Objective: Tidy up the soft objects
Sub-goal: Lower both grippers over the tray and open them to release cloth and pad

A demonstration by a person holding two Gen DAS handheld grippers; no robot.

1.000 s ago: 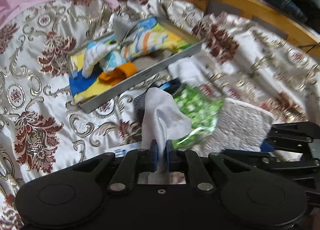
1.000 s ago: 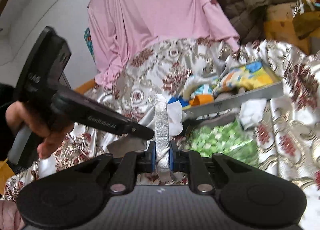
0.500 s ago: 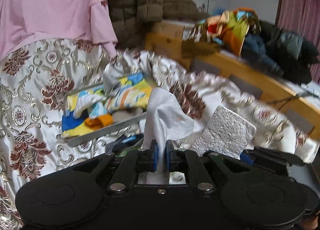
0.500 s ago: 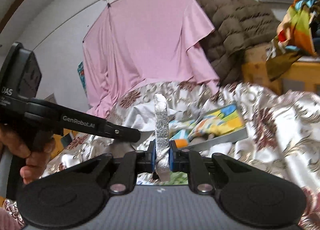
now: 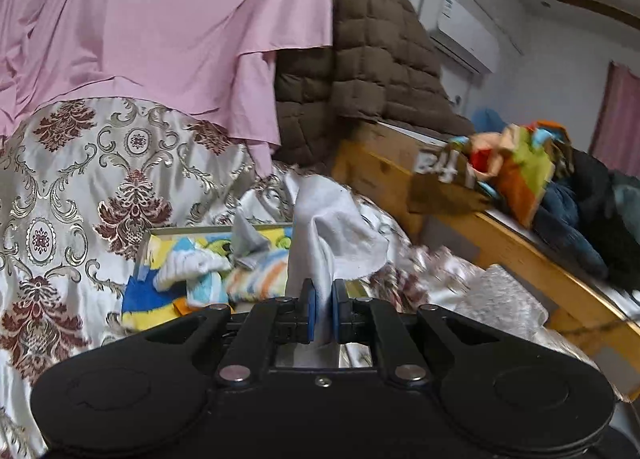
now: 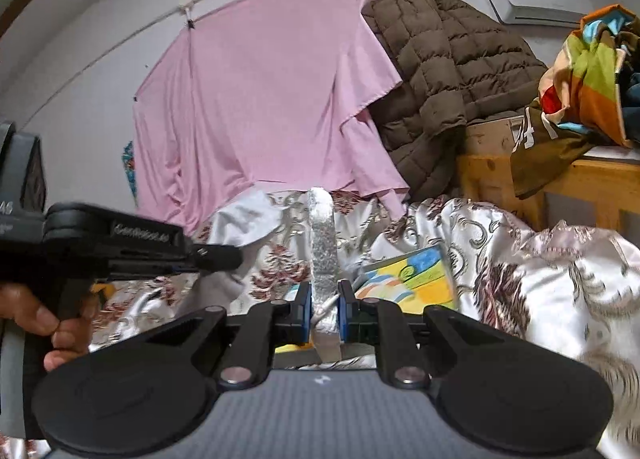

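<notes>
My left gripper point(image 5: 323, 313) is shut on a pale grey-white cloth point(image 5: 336, 231) that stands up from the jaws, held above the patterned bedspread. My right gripper point(image 6: 324, 309) is shut on a rough silvery-white sponge pad point(image 6: 323, 243), seen edge-on. That pad also shows at the lower right of the left wrist view point(image 5: 500, 299). A grey tray point(image 5: 160, 237) holding colourful cloths point(image 5: 256, 271) lies on the bed just beyond the left gripper; it shows in the right wrist view too point(image 6: 412, 279). The left gripper's body point(image 6: 120, 243) shows there at the left.
A floral satin bedspread point(image 5: 72, 195) covers the bed. A pink sheet point(image 5: 160, 27) and a brown quilted jacket point(image 5: 372, 71) hang behind it. A wooden bench point(image 5: 500, 243) with piled clothes point(image 5: 520, 167) stands at the right.
Both grippers have lifted and tilted upward with their cloths still held. The green patterned cloth and other items on the bed have dropped out of view.
</notes>
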